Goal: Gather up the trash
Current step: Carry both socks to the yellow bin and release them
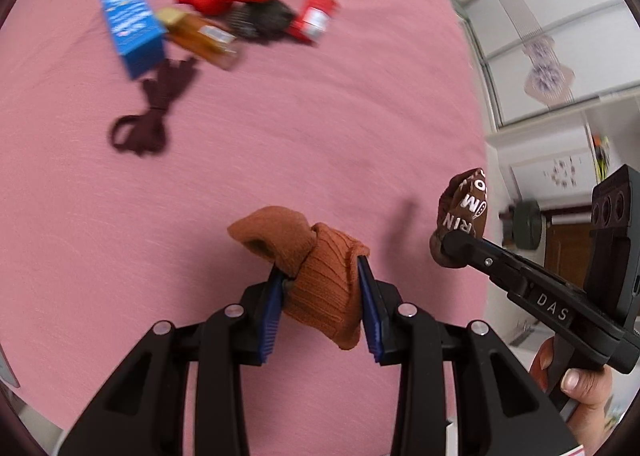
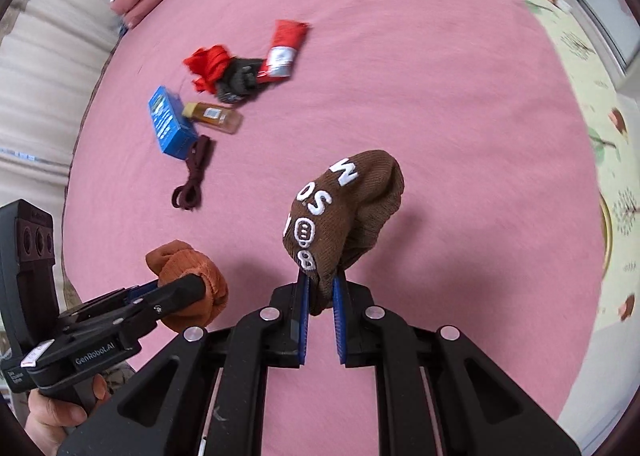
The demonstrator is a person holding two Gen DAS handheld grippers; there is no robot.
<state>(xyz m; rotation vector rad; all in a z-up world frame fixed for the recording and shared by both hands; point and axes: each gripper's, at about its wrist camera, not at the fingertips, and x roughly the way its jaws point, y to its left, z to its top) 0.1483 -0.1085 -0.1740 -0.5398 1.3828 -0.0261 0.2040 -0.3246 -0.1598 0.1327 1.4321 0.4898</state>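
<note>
Two rolled socks are off the bed right now, one in each gripper. The left gripper (image 1: 320,288) is clamped on an orange sock (image 1: 316,268), which bulges out past its blue pads, and the right gripper (image 2: 320,296) is pinched almost fully closed on a thin fold of a brown sock (image 2: 340,208) with white lettering that stands up above its fingertips. Both are held clear above the pink bed (image 2: 440,96), side by side, the right one just to the right of the left.

Ahead of both grippers, well apart from them, a small heap is still on the bed: a blue box (image 2: 170,124), an amber bottle (image 2: 214,117) touching it, a red cloth (image 2: 210,66), a dark grey bundle (image 2: 238,80) against it, a red tube (image 2: 284,48), and a dark maroon cord (image 2: 194,176) lying nearest to the grippers.

No bin or bag shows in either view, so I cannot tell where the things are meant to go. To my eye the job is in an early or middle stage: two pieces picked up but not yet dropped anywhere, and about six more waiting.
</note>
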